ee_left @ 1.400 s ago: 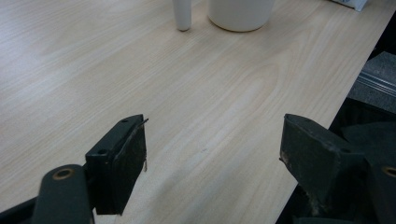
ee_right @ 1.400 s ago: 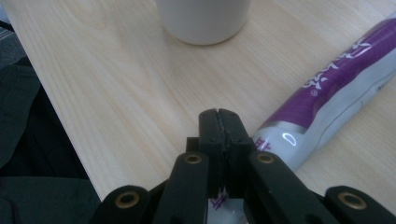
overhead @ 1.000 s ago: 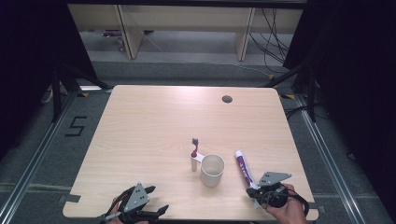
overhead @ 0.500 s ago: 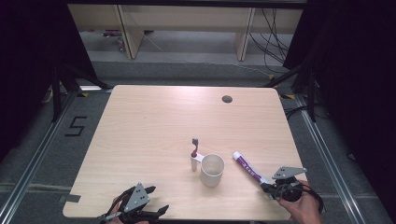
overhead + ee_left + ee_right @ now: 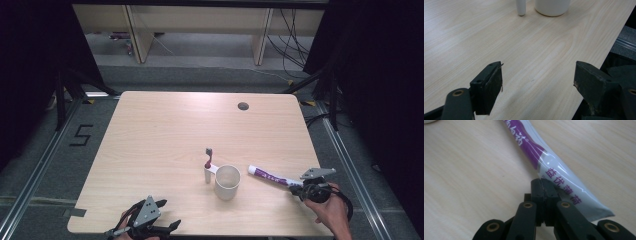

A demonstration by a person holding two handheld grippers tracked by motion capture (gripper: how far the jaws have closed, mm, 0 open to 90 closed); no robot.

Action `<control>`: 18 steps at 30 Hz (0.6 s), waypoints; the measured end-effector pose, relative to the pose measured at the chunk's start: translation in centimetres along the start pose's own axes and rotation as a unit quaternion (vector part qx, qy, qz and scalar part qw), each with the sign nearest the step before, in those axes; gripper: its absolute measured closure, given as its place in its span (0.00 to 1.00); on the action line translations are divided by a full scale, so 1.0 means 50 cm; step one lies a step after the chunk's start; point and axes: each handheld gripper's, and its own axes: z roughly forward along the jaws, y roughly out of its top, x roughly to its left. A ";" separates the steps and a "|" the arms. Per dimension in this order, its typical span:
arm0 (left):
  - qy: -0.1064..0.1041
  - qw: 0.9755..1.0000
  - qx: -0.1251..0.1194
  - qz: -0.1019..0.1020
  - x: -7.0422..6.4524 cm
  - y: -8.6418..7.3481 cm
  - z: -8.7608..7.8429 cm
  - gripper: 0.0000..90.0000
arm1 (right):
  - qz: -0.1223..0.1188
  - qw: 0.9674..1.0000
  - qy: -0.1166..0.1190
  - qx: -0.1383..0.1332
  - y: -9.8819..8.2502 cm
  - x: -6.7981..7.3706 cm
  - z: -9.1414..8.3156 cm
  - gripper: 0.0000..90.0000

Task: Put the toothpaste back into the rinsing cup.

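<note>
The worktop (image 5: 165, 130) is pale wood with a fine lengthwise grain and one dark round hole (image 5: 243, 106) near its far edge. The toothpaste tube (image 5: 270, 176) is white with a purple band and purple lettering. The cup (image 5: 227, 182) is plain off-white; the toothbrush (image 5: 208, 165) beside it has a white handle, a magenta neck and a dark head. Both the left gripper (image 5: 170, 224) and the right gripper (image 5: 295, 188) are black with grey top plates.

Purple "益优薄荷" on toothpaste tube (image 5: 564, 180), "5" on floor (image 5: 80, 135)
</note>
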 end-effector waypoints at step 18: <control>-0.002 1.000 0.003 0.004 0.000 0.002 0.000 0.26 | 0.019 0.999 -0.043 0.012 0.078 -0.081 0.049 1.00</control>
